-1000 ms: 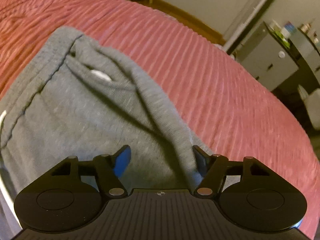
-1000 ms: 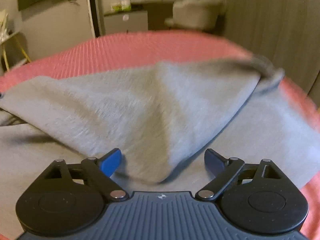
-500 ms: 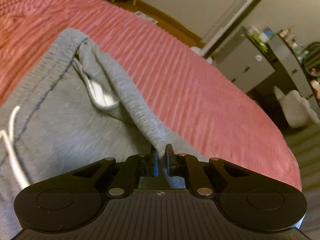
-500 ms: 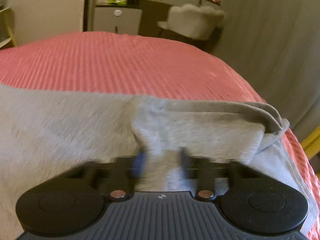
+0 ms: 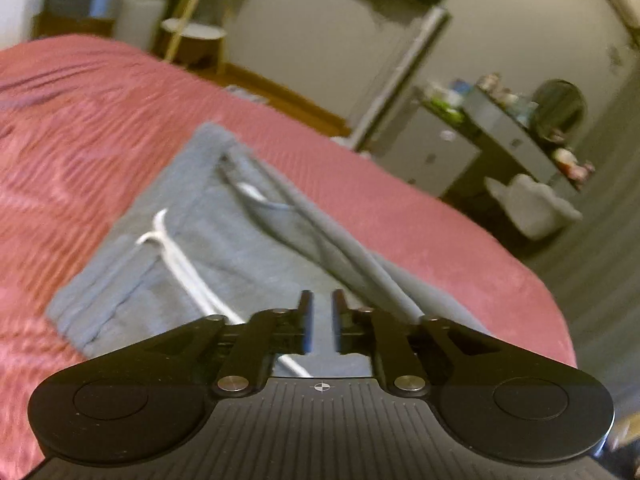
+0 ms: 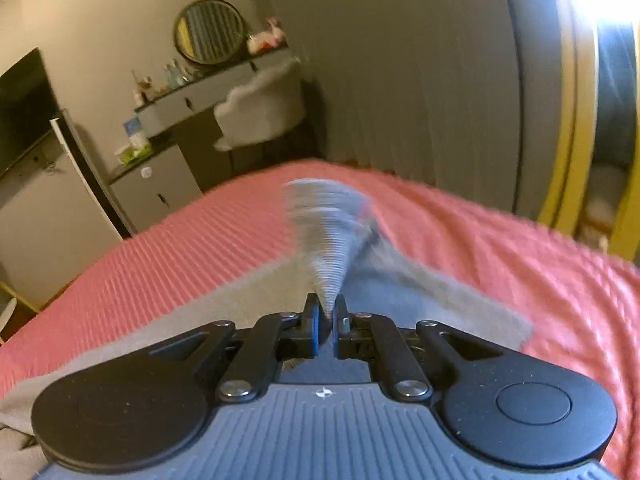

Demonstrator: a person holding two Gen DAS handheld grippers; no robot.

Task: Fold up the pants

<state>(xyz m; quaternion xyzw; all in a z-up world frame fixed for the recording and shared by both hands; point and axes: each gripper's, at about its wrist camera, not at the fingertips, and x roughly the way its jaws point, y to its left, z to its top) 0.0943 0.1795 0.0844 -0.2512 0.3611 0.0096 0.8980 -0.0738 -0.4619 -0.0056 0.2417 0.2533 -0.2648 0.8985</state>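
Grey sweatpants [image 5: 224, 240] with a white drawstring [image 5: 176, 256] lie on the red bedspread [image 5: 100, 128]. In the left wrist view the waistband end faces away. My left gripper [image 5: 320, 312] has its jaws nearly together with a narrow gap, and I see no cloth between them; a taut fold of the waistband [image 5: 360, 256] runs past its right finger. In the right wrist view my right gripper [image 6: 325, 312] is shut on a ribbed cuff [image 6: 328, 236] of the pants, lifted and blurred, above the flat grey fabric [image 6: 224, 304].
The bed's far edge drops to the floor. A grey dresser [image 5: 444, 148] with small items, a round mirror [image 6: 208, 32] and a pale chair [image 6: 264, 108] stand beyond. A white fridge [image 6: 44, 208] is left, curtains [image 6: 420, 72] right.
Both grippers rose and pulled back. The left one, shut on the waistband half a second ago, now shows a gap without cloth. The right one lifted the cuff it closed on.
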